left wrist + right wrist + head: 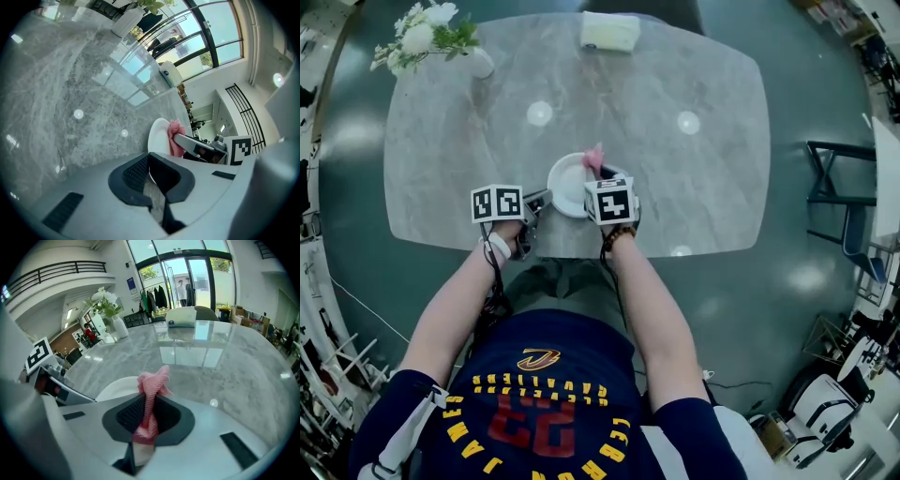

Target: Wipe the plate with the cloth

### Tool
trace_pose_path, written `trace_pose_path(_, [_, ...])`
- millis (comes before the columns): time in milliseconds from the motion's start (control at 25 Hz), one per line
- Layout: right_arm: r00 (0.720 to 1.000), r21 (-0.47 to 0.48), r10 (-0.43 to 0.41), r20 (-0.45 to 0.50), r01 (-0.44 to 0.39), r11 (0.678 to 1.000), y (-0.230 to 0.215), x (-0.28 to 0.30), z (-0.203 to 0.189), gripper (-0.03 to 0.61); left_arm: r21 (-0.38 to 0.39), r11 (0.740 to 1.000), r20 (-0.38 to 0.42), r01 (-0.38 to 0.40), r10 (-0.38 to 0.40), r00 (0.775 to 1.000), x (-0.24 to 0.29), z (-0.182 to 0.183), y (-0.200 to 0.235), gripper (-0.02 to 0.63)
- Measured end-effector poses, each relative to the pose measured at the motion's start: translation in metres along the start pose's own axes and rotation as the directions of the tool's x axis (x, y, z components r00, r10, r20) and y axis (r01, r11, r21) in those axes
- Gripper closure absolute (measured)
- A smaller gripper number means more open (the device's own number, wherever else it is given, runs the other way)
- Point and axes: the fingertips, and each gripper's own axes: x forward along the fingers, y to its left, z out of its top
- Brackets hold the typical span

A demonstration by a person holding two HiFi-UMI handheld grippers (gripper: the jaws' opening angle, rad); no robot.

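A white plate (pixel 567 187) sits near the front edge of the marble table (pixel 703 178). My left gripper (pixel 539 200) reaches its left rim. In the left gripper view the jaws (pixel 152 187) are shut with the plate's (pixel 158 135) thin rim running down between them. My right gripper (pixel 598 175) is over the plate's right side, shut on a pink cloth (pixel 594 157). In the right gripper view the cloth (pixel 152 383) stands bunched up out of the jaws (pixel 147 423), with the plate (pixel 117 387) just behind. The cloth (pixel 176 140) lies against the plate's face.
A white vase of flowers (pixel 431 37) stands at the table's far left corner. A white box (pixel 609 31) is at the far edge. A dark metal chair (pixel 839 202) stands on the floor to the right. The table's near edge runs just under both grippers.
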Motion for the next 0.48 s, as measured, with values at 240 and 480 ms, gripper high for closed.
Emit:
trace_pose_path(240, [0.993,0.116,-0.097,0.064,0.089,0.989,-0.035,-0.024,0.004,0.532,-0.003,1.0,-0.006,-0.004,0.004,1.0,0.001,0.001,0.002,0.609])
trace_pose_path(480, [0.994,0.059,0.057,0.095,-0.063,0.996,0.024,-0.027,0.01,0.532,-0.014,1.0,0.001,0.002,-0.002,1.0,0.001,-0.002,-0.001,0.609])
